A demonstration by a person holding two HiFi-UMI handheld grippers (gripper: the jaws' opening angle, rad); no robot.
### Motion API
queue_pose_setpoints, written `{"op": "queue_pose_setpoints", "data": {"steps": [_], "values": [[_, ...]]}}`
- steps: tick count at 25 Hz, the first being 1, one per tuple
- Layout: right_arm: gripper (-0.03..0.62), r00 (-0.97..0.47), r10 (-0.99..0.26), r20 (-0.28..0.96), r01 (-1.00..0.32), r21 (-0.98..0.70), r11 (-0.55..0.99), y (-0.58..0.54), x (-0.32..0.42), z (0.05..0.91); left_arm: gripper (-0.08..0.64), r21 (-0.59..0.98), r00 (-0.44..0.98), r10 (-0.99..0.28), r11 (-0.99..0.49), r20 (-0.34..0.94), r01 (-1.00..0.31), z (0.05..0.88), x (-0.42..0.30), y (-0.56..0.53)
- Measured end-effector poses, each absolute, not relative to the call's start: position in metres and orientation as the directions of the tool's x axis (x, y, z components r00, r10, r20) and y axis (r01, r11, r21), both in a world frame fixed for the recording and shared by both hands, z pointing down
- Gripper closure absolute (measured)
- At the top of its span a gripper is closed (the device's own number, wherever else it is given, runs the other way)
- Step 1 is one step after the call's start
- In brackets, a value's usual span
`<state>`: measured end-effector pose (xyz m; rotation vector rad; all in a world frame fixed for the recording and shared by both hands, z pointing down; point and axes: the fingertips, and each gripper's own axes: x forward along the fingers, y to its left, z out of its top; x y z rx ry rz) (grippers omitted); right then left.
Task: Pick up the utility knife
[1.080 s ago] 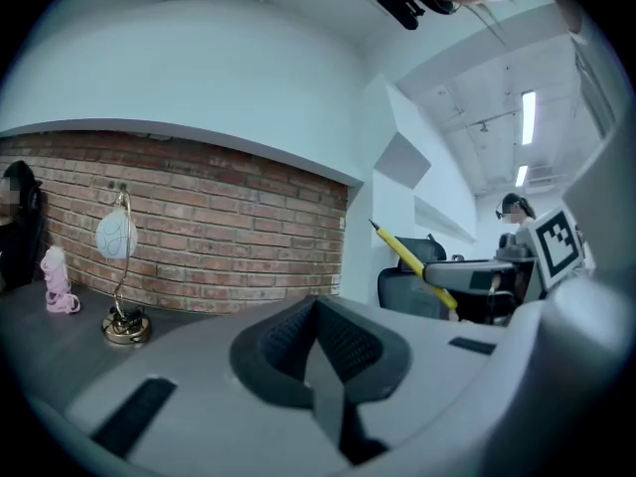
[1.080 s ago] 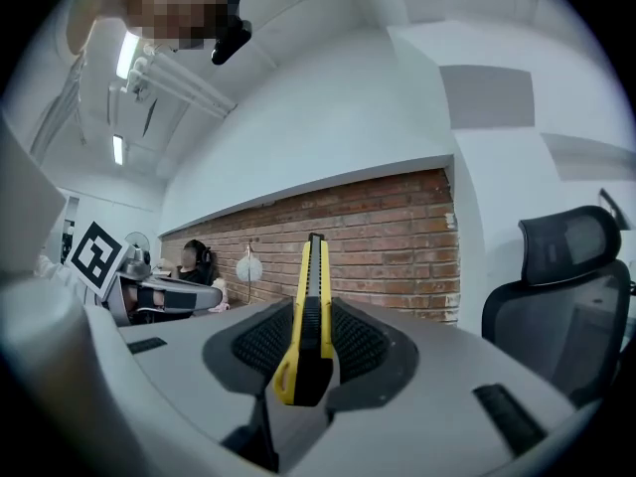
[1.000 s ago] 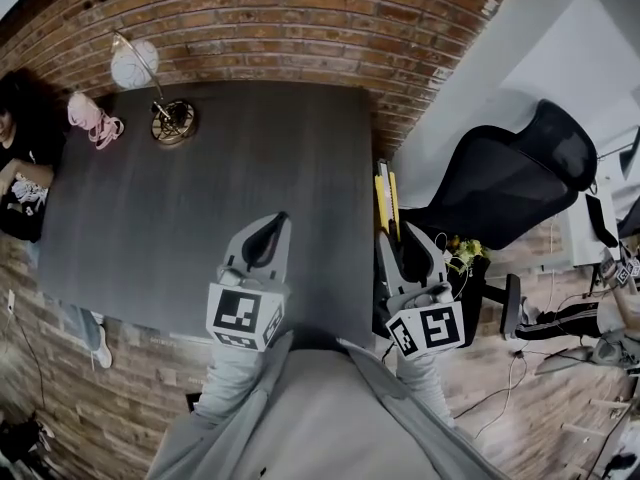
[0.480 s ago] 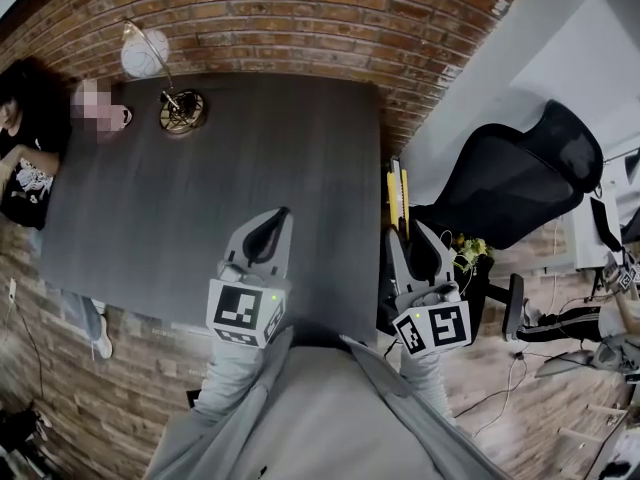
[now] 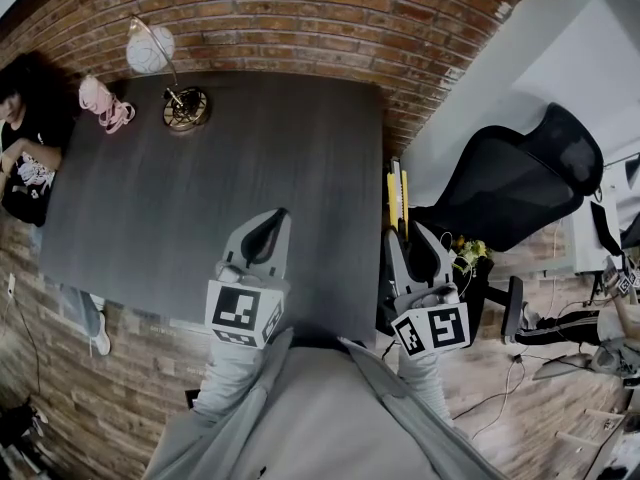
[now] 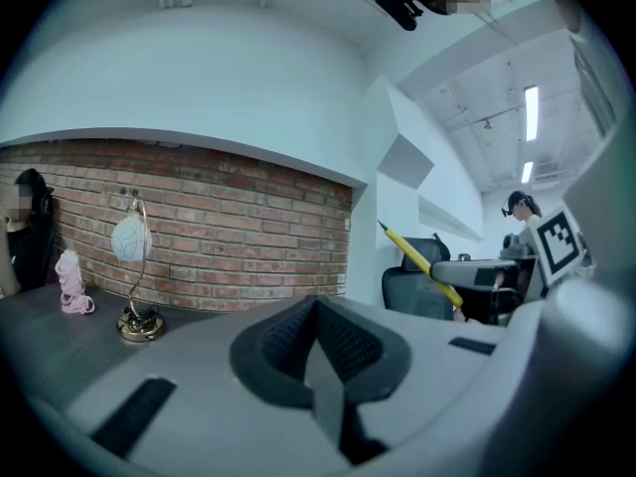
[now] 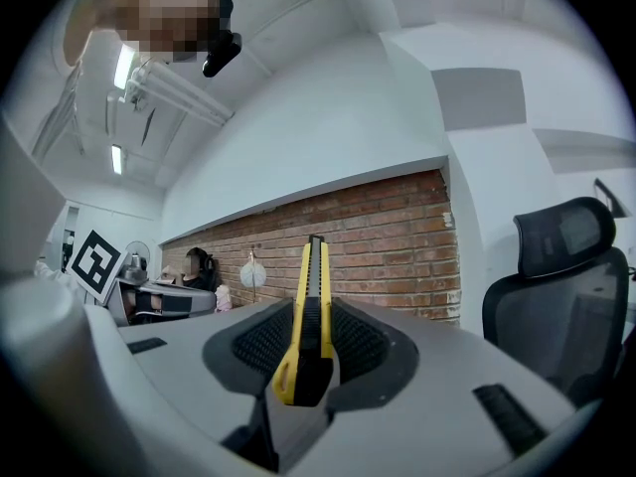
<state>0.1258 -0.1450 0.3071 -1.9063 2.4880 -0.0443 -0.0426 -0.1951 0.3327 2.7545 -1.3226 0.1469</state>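
Observation:
The utility knife [image 5: 397, 196] is yellow and black, and it sticks forward out of my right gripper [image 5: 403, 230], just off the right edge of the dark table [image 5: 200, 188]. In the right gripper view the knife [image 7: 310, 316] stands on edge between the ribbed pads, and the right gripper [image 7: 308, 351] is shut on its handle end. My left gripper [image 5: 277, 218] hovers over the table's near edge. The left gripper [image 6: 320, 341] has its pads together and nothing between them.
A brass-footed lamp with a white globe [image 5: 170, 78] and a pink object [image 5: 103, 103] stand at the table's far left. A person [image 5: 25, 158] sits at the left side. A black office chair [image 5: 510, 183] stands right of the table. A brick wall [image 5: 280, 18] runs behind.
The head view has shifted slightly. Both grippers stay where they were, and the knife stays held in the right one.

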Motion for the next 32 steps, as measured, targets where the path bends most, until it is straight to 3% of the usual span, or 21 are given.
{"op": "queue_pose_setpoints", "data": {"steps": [32], "values": [[0.462,-0.296,-0.955,-0.002,-0.953,-0.068,0.296,-0.151,0.114,0.308,0.54,0.038,0.62,-0.774,-0.621,0.126,-0.783,0.333,-0.043,-0.198]]}}
